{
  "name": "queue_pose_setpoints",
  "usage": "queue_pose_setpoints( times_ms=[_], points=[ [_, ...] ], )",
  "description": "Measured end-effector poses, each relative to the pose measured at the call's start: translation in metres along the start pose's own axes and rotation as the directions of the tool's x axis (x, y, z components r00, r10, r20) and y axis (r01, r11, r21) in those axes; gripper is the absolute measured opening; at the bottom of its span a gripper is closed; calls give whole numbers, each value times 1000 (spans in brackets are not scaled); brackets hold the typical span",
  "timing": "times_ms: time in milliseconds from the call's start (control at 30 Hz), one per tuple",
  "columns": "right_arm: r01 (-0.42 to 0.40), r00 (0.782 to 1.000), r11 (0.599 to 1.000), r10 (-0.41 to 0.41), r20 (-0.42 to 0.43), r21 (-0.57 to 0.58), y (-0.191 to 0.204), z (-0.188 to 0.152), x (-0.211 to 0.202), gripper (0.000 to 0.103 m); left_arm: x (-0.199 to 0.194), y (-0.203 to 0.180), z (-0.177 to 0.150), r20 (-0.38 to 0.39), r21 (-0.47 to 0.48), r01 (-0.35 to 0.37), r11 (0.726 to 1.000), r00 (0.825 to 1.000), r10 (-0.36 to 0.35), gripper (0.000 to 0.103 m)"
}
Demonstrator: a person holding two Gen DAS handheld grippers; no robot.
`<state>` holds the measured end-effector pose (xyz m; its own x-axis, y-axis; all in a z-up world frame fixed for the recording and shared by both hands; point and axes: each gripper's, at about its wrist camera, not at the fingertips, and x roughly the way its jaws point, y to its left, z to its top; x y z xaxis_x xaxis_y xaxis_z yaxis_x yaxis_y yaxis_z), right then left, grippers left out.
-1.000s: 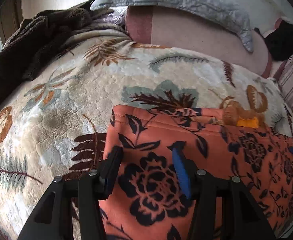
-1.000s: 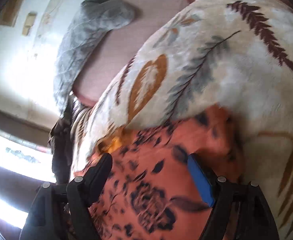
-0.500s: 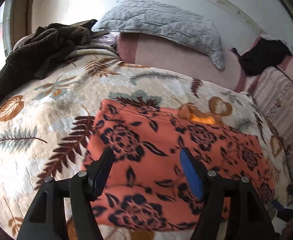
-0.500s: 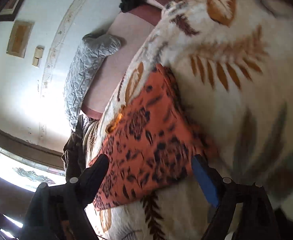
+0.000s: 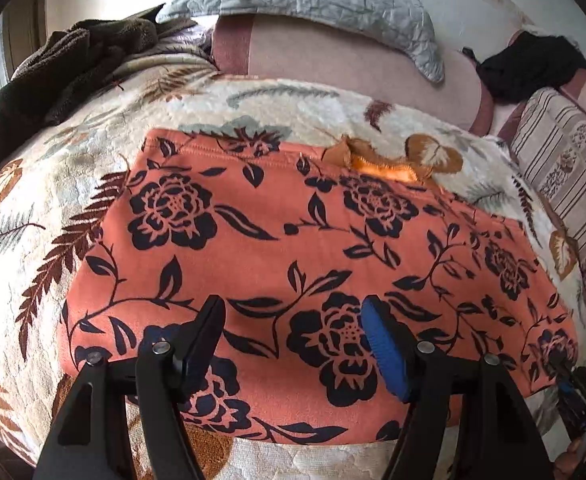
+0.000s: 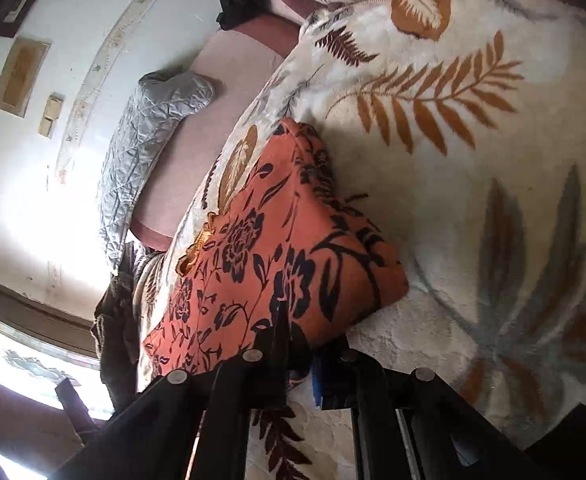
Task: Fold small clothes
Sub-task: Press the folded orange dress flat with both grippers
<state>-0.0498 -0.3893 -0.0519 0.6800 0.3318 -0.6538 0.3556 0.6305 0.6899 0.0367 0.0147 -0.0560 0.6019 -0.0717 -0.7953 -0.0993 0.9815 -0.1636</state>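
Right wrist view: the right hand-held gripper (image 6: pixel 299 364) is pinched on the near corner of the orange floral garment (image 5: pixel 313 248), which lies flat on the bed's leaf-print blanket (image 5: pixel 33 240). The left hand-held gripper (image 5: pixel 293 332) hovers wide open, empty. Next, probably: left grasps the near edge, then both fold.

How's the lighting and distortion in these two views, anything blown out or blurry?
Left wrist view: even light, sharp orange floral cloth, fisheye bulge bends the leaf-print blanket. Right wrist view: white wall blown out by window glare, blanket soft at right.
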Motion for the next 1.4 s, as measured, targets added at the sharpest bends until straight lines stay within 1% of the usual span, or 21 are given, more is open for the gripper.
queue_pose_setpoints(
  times_ms=[67, 100, 133, 200, 300, 333, 367, 433, 533, 633, 700, 733, 833, 900, 933, 1000, 1033, 1133, 1233, 1333, 1400],
  points=[
    [73, 993, 997, -72, -90, 12, -18, 0, 12, 34, 9, -3, -3, -21, 34, -48, 998, 999, 49, 71],
    [12, 994, 998, -5, -109, 63, -30, 1, 11, 34, 22, -4, -6, -76, 62, -66, 996, 995, 71, 71],
    [3, 993, 997, 7, -115, 80, -36, 4, 2, 34, 33, -4, -11, -118, 79, -77, 994, 989, 86, 72],
    [32, 996, 999, -28, -89, 44, -36, 12, -22, 36, 35, -4, -16, -90, 92, -77, 993, 992, 86, 73],
    [-14, 998, 999, 12, -58, -44, -26, 38, -47, 41, 35, -7, -19, -76, 109, -89, 990, 992, 97, 75],
    [-33, 997, 995, 26, -73, -93, -19, 52, -44, 63, 35, -8, -20, -73, 116, -93, 989, 992, 102, 76],
    [-60, 995, 991, 50, -83, -122, -13, 65, -39, 78, 34, -9, -21, -71, 119, -94, 988, 992, 103, 76],
    [-103, 988, 982, 84, -128, -156, -3, 97, -13, 79, 35, -9, -22, -73, 123, -92, 988, 992, 102, 78],
    [-166, 951, 980, 128, -283, -114, 7, 137, 51, 79, 36, -9, -21, -78, 122, -92, 988, 992, 102, 78],
    [-89, 933, 990, 46, -358, -106, 12, 152, 109, 78, 37, -10, -20, -80, 122, -96, 988, 991, 106, 79],
    [-32, 937, 980, -38, -346, -195, 21, 152, 124, 27, 37, -10, -20, -85, 122, -95, 988, 991, 106, 79],
    [-8, 941, 969, -77, -330, -247, 30, 151, 125, 11, 38, -10, -19, -87, 121, -93, 988, 991, 104, 80],
    [61, 966, 934, -144, -215, -351, 52, 142, 115, 12, 39, -9, -19, -86, 123, -86, 989, 992, 97, 81],
    [171, 944, 927, -252, -214, -335, 39, 141, 133, 24, 40, -10, -20, -81, 130, -92, 987, 991, 103, 82],
    [154, 951, 939, -225, -212, -308, 36, 141, 133, 25, 40, -11, -20, -83, 131, -94, 987, 991, 106, 82],
    [177, 959, 937, -234, -163, -301, 41, 141, 115, 41, 39, -9, -19, -90, 128, -86, 988, 991, 98, 82],
    [212, 960, 925, -258, -112, -316, 45, 138, 101, 64, 40, -8, -19, -93, 127, -81, 989, 991, 93, 82],
    [193, 977, 916, -212, -16, -352, 72, 125, 60, 68, 40, -8, -19, -94, 129, -83, 988, 991, 95, 82],
    [61, 986, 916, -116, -116, -397, 94, 90, 43, 72, 40, -9, -19, -93, 127, -86, 988, 991, 98, 83],
    [-118, 951, 920, -4, -309, -374, 95, 46, 59, 75, 40, -9, -19, -94, 130, -86, 988, 991, 98, 83],
    [-79, 934, 943, -43, -354, -322, 74, 35, 88, 75, 40, -10, -19, -99, 131, -86, 988, 990, 99, 83]
  ],
)
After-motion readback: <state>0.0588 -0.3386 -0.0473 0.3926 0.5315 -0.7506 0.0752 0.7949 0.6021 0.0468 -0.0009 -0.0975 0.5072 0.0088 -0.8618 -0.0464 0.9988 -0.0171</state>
